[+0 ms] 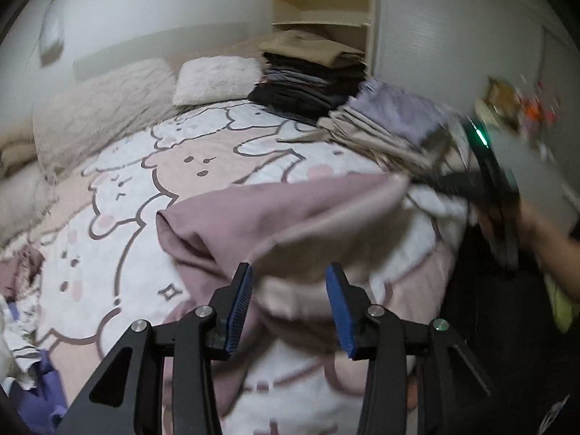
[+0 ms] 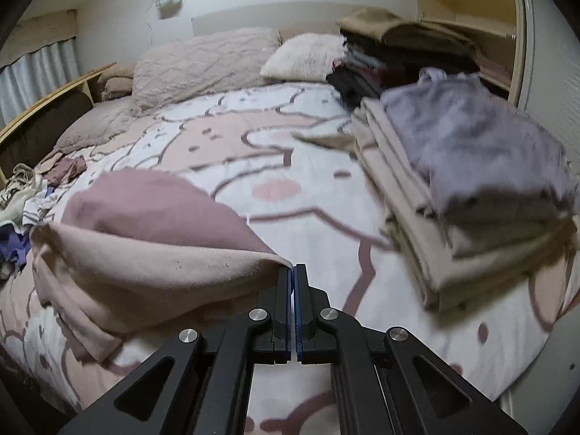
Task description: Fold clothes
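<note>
Right gripper (image 2: 293,272) pinching corner of mauve cloth (image 2: 152,239) at frame centre, left gripper (image 1: 290,282) hovering spread wide over cloth, folded stack (image 2: 453,181) sitting at right on bedspread (image 2: 308,224)

Folded stacks: two, one dark (image 2: 406,61), one beige (image 2: 409,195)
Pillows: two, quilted (image 2: 195,61), fluffy (image 2: 304,56)
Pink garment I hold: one (image 2: 145,239)
My grippers: two (image 1: 290,304) (image 2: 293,279)

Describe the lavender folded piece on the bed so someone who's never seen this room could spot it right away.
Start at the bed with the cartoon sheep cover. Along its right side stand two piles of folded clothes: a dark stack nearer the pillows and a beige stack nearer the foot. The lavender piece lies on top of the beige stack, the only purple-grey, fuzzy-looking item among flat tan layers.
</note>
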{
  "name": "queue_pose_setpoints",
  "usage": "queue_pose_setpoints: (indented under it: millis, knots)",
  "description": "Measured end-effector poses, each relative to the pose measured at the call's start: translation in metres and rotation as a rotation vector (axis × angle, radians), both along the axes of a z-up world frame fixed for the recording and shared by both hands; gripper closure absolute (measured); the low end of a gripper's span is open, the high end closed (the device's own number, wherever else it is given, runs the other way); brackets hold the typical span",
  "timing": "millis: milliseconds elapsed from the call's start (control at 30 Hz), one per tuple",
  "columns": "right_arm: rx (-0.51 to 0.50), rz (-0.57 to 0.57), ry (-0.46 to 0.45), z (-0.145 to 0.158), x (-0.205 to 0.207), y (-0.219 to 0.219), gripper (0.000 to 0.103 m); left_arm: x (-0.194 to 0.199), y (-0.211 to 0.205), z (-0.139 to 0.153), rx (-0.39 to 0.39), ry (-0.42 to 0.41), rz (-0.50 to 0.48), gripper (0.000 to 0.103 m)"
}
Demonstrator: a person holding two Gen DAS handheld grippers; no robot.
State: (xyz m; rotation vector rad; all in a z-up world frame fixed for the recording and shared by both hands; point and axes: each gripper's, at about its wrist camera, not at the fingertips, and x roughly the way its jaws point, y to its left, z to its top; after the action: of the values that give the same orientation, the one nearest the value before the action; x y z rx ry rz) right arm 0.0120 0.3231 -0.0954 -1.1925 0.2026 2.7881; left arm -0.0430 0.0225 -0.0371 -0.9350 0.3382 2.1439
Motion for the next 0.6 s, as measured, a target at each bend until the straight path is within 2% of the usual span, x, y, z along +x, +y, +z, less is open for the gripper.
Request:
queue_pose_setpoints:
  millis: [33, 67, 167, 200, 267, 333, 367, 500, 600]
  knots:
    - [-0.007, 0.002, -0.009, -0.003, 0.002, 0.0, 0.102, -0.014, -0.001, -0.004, 0.008, -0.041, 0.007, 0.043]
    - [-0.018, 0.004, -0.016, -0.006, 0.003, 0.0, 0.102, -0.023, 0.004, -0.009, 0.002, -0.07, 0.011, 0.037]
    - [-0.043, 0.017, -0.04, -0.018, 0.008, -0.001, 0.102, -0.043, 0.021, -0.024, -0.044, -0.108, 0.016, 0.038]
    - [-0.046, 0.02, -0.043, -0.02, 0.009, -0.001, 0.102, -0.045, 0.025, -0.026, -0.05, -0.112, 0.019, 0.041]
    - [-0.056, 0.022, -0.046, -0.023, 0.01, -0.002, 0.102, -0.047, 0.03, -0.03, -0.06, -0.127, 0.027, 0.078]
    - [-0.069, 0.025, -0.047, -0.026, 0.01, -0.003, 0.102, -0.043, 0.03, -0.03, -0.073, -0.116, 0.029, 0.095]
    - [-0.074, 0.026, -0.046, -0.026, 0.009, -0.003, 0.102, -0.036, 0.03, -0.028, -0.08, -0.101, 0.014, 0.099]
    - [-0.097, 0.021, -0.039, -0.028, 0.004, 0.0, 0.102, 0.002, 0.033, -0.029, -0.147, -0.041, -0.099, 0.099]
    - [-0.125, 0.007, -0.038, -0.031, 0.001, 0.006, 0.102, 0.031, 0.036, -0.042, -0.201, -0.048, -0.187, 0.099]
